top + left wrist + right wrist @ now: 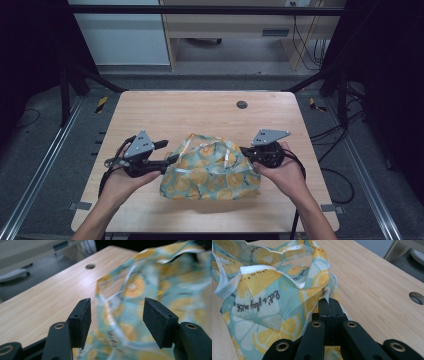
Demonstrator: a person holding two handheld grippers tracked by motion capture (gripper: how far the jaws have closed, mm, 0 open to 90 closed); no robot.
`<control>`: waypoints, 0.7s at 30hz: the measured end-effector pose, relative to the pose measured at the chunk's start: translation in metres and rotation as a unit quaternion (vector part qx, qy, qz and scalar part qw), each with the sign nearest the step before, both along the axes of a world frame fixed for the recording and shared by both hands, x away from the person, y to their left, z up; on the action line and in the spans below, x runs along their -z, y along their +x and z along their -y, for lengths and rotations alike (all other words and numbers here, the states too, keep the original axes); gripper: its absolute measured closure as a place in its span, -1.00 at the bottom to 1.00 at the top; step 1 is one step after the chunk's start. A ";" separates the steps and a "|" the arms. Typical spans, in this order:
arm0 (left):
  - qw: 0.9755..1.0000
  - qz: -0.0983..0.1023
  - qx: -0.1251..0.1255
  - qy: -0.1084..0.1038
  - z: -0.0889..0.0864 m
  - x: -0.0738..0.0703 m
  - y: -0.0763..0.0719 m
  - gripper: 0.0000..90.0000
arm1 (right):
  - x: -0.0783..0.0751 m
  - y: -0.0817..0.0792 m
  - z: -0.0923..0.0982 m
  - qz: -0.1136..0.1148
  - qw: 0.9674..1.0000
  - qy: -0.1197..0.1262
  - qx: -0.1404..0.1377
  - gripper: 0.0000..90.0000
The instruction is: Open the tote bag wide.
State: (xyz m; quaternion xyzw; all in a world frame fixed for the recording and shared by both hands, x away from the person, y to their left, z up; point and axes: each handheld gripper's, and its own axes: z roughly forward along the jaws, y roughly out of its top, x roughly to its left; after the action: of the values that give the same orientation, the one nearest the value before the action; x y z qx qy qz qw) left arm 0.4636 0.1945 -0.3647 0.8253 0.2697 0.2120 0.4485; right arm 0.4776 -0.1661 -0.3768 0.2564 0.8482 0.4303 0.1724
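A wooden table [150, 115] carries a crumpled lemon-print bag [212, 170] near its front edge, midway between the side edges. The right gripper [243, 150] pinches the bag's right edge; the right gripper view shows printed lettering. The left gripper [167, 151] stands wide, cloth loose between its jaws. A cable hole [242, 104] sits near the far edge.

High view: dim room, pale wooden table [200, 107] evenly lit from above, corners near black, soft shadow under the teal-and-yellow lemon-print fabric bag [212, 172]. Left gripper view: fabric smeared, probably motion blur; glare sheen on the wood. Right gripper view: sharp and bright, far background soft.
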 end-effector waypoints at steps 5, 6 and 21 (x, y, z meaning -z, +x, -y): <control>0.999 -0.045 -0.004 0.030 0.018 0.019 0.030 -0.30 | 0.001 0.001 -0.002 -0.003 1.000 -0.001 -0.001 1.00; 0.998 -0.055 -0.005 0.030 0.021 0.022 0.035 -0.34 | 0.001 0.001 -0.002 -0.003 1.000 0.000 -0.003 1.00; 0.994 -0.110 0.016 0.004 0.029 0.026 0.038 1.00 | 0.003 0.003 -0.004 -0.007 1.000 -0.002 0.001 1.00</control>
State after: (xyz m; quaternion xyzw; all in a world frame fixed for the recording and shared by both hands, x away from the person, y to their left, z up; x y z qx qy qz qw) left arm 0.5020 0.1660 -0.3903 0.8492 0.3037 0.1141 0.4165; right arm 0.4806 -0.1621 -0.3796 0.2596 0.8499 0.4270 0.1675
